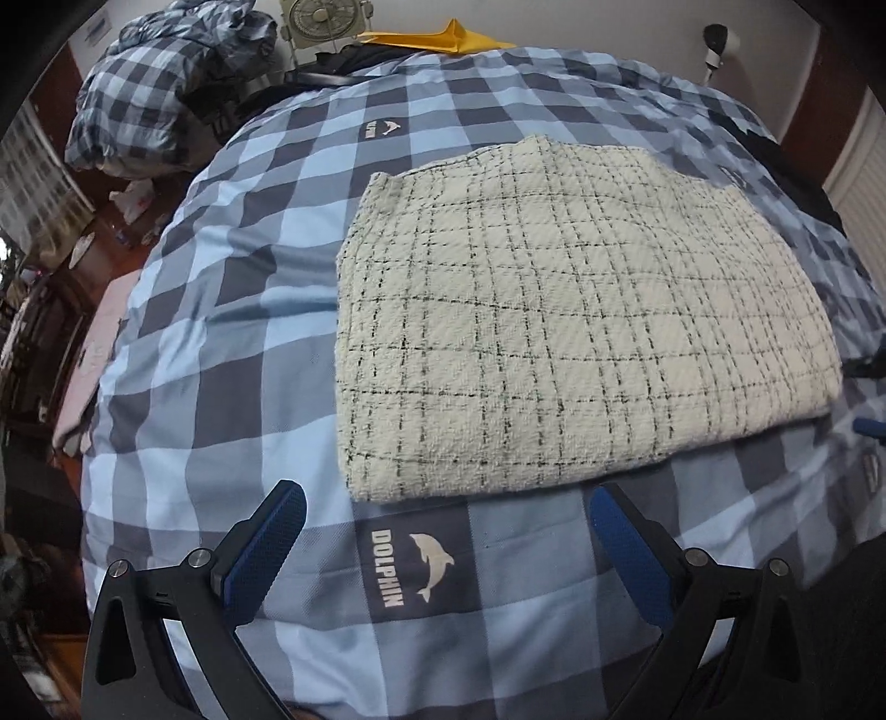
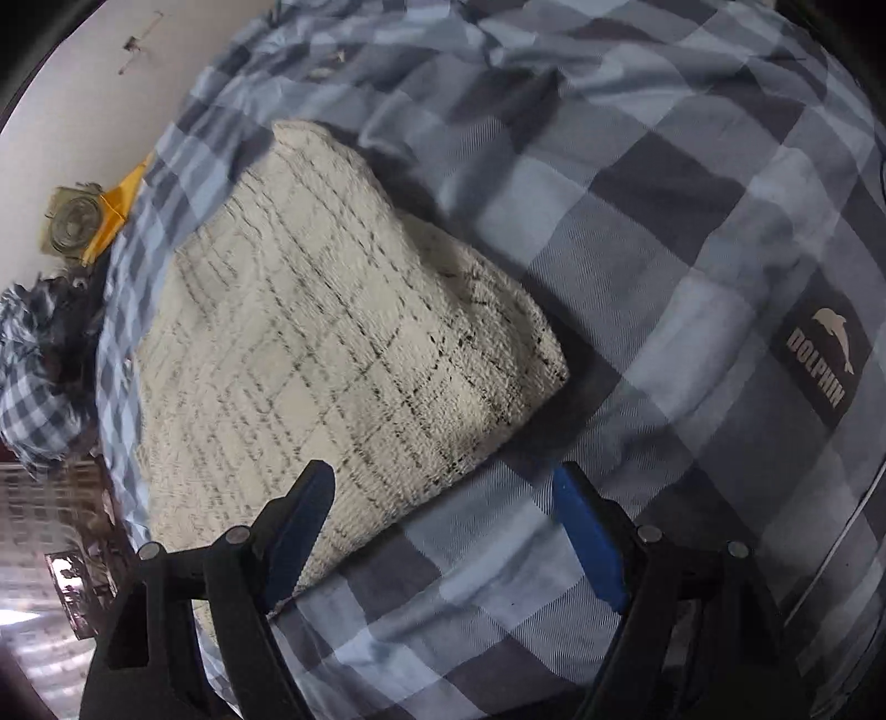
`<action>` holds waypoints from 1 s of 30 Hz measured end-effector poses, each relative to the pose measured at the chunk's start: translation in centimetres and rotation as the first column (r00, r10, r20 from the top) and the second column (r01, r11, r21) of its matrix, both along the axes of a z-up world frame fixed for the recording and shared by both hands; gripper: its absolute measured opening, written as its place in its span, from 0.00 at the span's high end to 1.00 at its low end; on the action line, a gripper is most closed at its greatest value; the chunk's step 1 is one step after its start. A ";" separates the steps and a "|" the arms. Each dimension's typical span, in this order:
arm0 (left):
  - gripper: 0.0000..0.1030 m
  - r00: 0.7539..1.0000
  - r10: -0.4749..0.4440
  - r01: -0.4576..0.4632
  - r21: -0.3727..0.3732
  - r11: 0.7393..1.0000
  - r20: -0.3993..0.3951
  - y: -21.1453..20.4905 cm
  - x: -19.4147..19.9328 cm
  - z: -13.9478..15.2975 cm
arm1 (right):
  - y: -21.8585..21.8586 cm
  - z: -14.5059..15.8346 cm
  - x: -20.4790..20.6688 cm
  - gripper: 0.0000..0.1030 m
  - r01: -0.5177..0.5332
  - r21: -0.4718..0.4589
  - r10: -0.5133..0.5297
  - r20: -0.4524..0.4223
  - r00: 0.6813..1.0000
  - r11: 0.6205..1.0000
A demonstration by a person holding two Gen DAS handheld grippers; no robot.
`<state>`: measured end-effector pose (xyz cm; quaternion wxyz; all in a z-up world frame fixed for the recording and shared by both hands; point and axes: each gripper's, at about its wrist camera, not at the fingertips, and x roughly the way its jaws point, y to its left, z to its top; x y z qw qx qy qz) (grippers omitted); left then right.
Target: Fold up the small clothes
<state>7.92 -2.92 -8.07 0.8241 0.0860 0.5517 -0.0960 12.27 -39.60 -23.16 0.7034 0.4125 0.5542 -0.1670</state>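
A cream garment with a thin black check (image 1: pixel 576 321) lies folded flat into a rectangle on the blue and grey checked bedspread (image 1: pixel 232 310). My left gripper (image 1: pixel 446 501) is open and empty, hovering just short of the garment's near edge. In the right wrist view the same garment (image 2: pixel 332 343) lies ahead and to the left, one corner pointing right. My right gripper (image 2: pixel 443 487) is open and empty, its left finger (image 2: pixel 299 520) over the garment's near edge, its right finger (image 2: pixel 587 543) over the bedspread (image 2: pixel 664 232).
A bundle of checked bedding (image 1: pixel 160 88) is piled at the far left of the bed. A fan (image 1: pixel 321 22) and a yellow item (image 1: pixel 443 39) sit beyond the bed's far edge. The floor with clutter (image 1: pixel 72 266) lies off the bed's left side.
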 end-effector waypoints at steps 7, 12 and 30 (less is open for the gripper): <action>0.00 0.999 0.008 -0.011 -0.089 0.996 -0.032 0.7 -0.1 0.6 | -0.8 -2.8 1.2 0.24 0.066 0.045 -0.063 -0.070 0.996 0.997; 0.00 0.998 0.021 -0.026 -0.098 0.995 -0.054 1.0 0.1 0.2 | -0.8 -3.3 2.0 0.36 0.045 0.013 -0.044 -0.073 0.996 0.999; 0.00 0.977 0.155 -0.174 -0.134 0.976 -0.143 4.2 1.2 -1.5 | -3.3 -1.9 -2.1 0.77 0.167 0.096 -0.170 0.028 0.985 0.981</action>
